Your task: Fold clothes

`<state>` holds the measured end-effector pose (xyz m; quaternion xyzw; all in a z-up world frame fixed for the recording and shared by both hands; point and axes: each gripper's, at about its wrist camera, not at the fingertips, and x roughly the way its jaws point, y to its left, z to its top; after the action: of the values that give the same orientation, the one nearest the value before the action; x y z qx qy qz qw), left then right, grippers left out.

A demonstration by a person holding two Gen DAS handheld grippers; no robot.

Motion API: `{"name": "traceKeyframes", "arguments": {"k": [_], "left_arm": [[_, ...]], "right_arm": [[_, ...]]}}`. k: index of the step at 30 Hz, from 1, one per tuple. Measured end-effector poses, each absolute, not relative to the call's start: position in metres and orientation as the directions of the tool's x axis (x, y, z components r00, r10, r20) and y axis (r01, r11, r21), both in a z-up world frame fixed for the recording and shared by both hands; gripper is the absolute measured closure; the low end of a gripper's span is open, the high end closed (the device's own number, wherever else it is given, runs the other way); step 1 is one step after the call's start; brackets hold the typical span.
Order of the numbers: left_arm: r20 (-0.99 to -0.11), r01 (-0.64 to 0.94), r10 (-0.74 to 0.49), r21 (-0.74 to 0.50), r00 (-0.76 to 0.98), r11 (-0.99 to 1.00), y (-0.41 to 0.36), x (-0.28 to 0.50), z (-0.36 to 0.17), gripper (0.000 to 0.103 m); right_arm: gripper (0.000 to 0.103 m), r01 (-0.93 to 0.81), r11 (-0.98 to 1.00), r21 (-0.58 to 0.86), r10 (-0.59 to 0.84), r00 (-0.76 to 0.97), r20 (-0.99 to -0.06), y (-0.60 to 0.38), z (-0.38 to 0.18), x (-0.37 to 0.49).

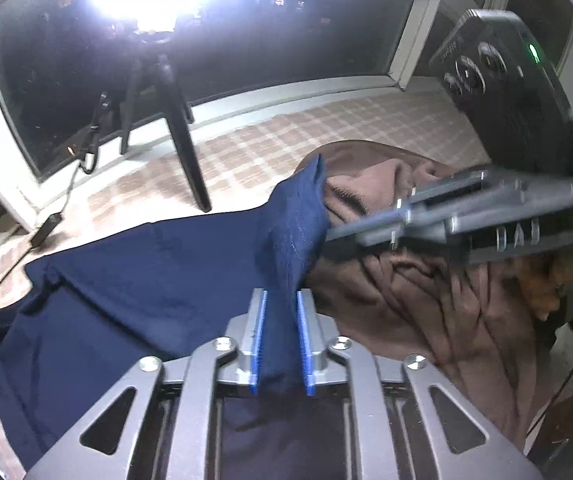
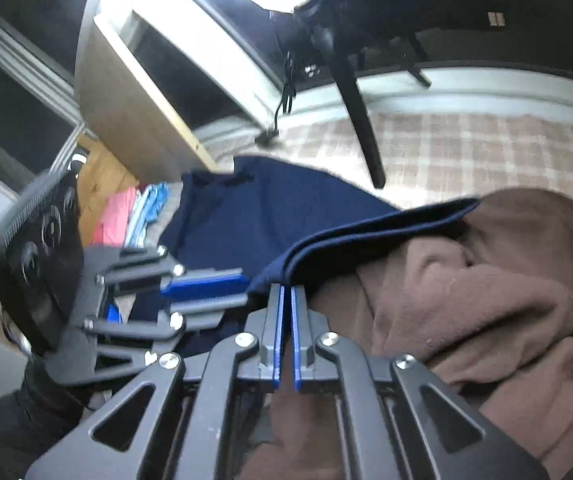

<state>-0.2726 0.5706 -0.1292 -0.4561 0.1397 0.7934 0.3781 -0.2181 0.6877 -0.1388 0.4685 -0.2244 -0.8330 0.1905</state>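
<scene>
room: checked bed cover [image 1: 326,128] bare beyond the clothes, tripod leg [image 1: 190,160] standing on it | navy garment [image 1: 126,280] spread left of brown garment [image 2: 486,300] | left gripper [image 1: 281,320] fingers narrow, pinching navy fold | right gripper [image 2: 286,312] fingers nearly closed on navy hem | writing: none legible

Navy garment [image 1: 134,272] lies spread, one edge lifted over crumpled brown garment [image 2: 486,304].
</scene>
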Motion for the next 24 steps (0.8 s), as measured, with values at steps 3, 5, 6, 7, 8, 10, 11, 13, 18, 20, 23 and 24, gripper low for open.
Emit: {"name": "traceKeyframes", "arguments": {"k": [3,5,6,7,8,10,11,13,18,20,23,24], "left_arm": [[-0.812,-0.742,0.503,-0.136,-0.296,-0.657,0.570,-0.255,-0.122,0.079],[-0.809,-0.775,0.511,-0.115,-0.290,-0.621,0.579,-0.245,-0.121,0.076],[-0.814,-0.783,0.502,-0.096,-0.294,-0.615,0.585,-0.244,-0.124,0.070],[-0.819,-0.788,0.488,-0.076,-0.300,-0.611,0.591,-0.243,-0.127,0.068],[-0.825,-0.792,0.475,-0.055,-0.307,-0.608,0.597,-0.243,-0.130,0.066],[-0.836,-0.789,0.452,-0.037,-0.312,-0.613,0.607,-0.250,-0.140,0.066],[-0.845,-0.785,0.431,-0.022,-0.316,-0.620,0.611,-0.255,-0.146,0.067],[-0.862,-0.774,0.420,-0.053,-0.283,-0.631,0.607,-0.265,-0.153,0.087],[-0.859,-0.751,0.426,-0.077,-0.284,-0.656,0.582,-0.265,-0.143,0.085],[-0.858,-0.754,0.433,-0.086,-0.277,-0.651,0.573,-0.254,-0.133,0.082],[-0.860,-0.790,0.442,-0.076,-0.257,-0.608,0.574,-0.221,-0.121,0.068],[-0.860,-0.806,0.453,-0.088,-0.235,-0.585,0.577,-0.209,-0.120,0.063]], "right_arm": [[0.100,0.096,-0.829,0.551,-0.516,-0.512,-0.687,0.694,-0.130,-0.218],[0.100,0.088,-0.830,0.550,-0.508,-0.528,-0.681,0.697,-0.123,-0.217],[0.100,0.084,-0.831,0.550,-0.503,-0.535,-0.678,0.699,-0.120,-0.217],[0.099,0.081,-0.832,0.550,-0.499,-0.543,-0.675,0.701,-0.117,-0.217],[0.098,0.066,-0.830,0.554,-0.495,-0.546,-0.676,0.704,-0.117,-0.216],[0.093,0.014,-0.823,0.569,-0.485,-0.539,-0.689,0.709,-0.121,-0.204],[0.091,-0.008,-0.835,0.550,-0.457,-0.546,-0.702,0.711,-0.120,-0.190],[0.090,-0.054,-0.857,0.513,-0.400,-0.559,-0.726,0.715,-0.118,-0.160],[0.086,-0.170,-0.894,0.414,-0.249,-0.579,-0.776,0.723,-0.111,-0.087],[0.076,-0.217,-0.902,0.373,-0.187,-0.581,-0.792,0.727,-0.109,-0.058],[0.067,-0.286,-0.907,0.309,-0.093,-0.579,-0.810,0.732,-0.105,-0.014],[0.053,-0.309,-0.906,0.288,-0.062,-0.577,-0.814,0.734,-0.104,0.001]]}}
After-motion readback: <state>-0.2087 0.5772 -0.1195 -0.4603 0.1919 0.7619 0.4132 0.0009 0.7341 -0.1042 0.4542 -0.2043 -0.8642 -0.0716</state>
